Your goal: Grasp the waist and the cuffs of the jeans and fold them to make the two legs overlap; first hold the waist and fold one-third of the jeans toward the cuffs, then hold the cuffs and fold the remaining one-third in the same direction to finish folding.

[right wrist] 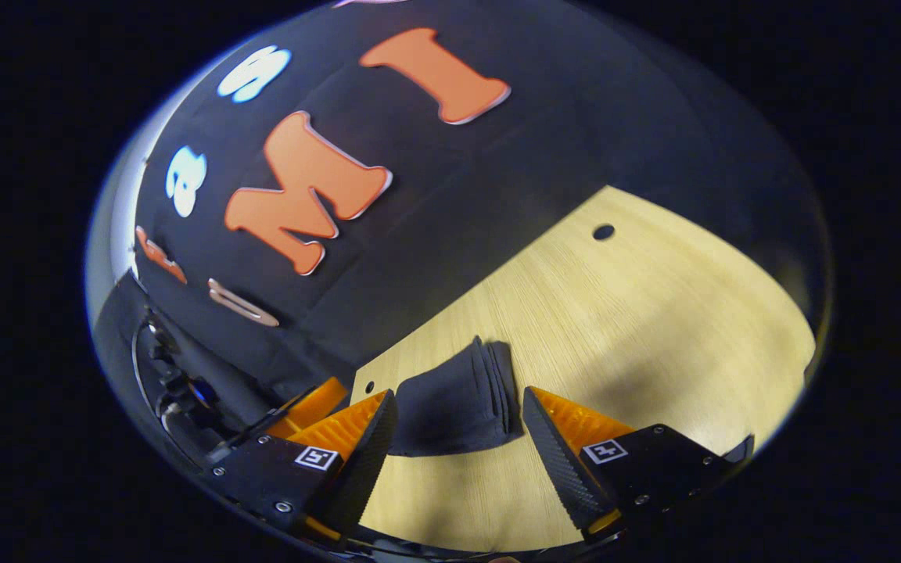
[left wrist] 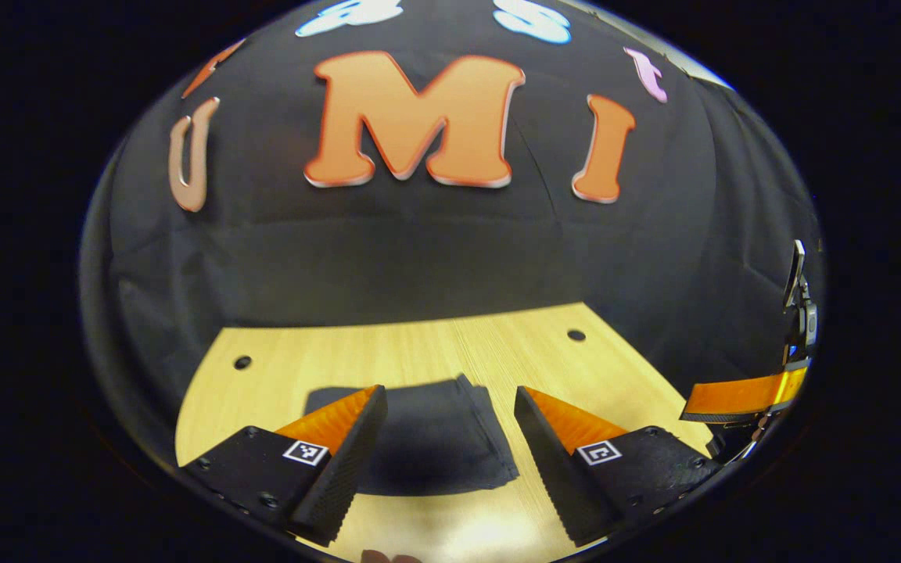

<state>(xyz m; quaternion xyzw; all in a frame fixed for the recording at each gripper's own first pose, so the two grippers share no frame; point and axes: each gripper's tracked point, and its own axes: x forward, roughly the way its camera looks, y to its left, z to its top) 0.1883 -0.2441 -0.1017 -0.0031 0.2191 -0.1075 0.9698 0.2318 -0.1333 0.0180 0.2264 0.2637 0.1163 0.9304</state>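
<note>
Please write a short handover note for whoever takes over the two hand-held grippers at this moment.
Left hand-held gripper: open, holding nothing, above the table.
Right hand-held gripper: open, holding nothing; it also shows at the right edge of the left gripper view.
Jeans: a compact dark bundle lying on the wooden table, stacked layers visible along its edge in the right gripper view. Neither gripper touches it.
Done: by the look of the bundle, both folds are made.
Left: probably nothing but a check that the layers sit square; the waist and cuffs cannot be told apart in the bundle.
</note>
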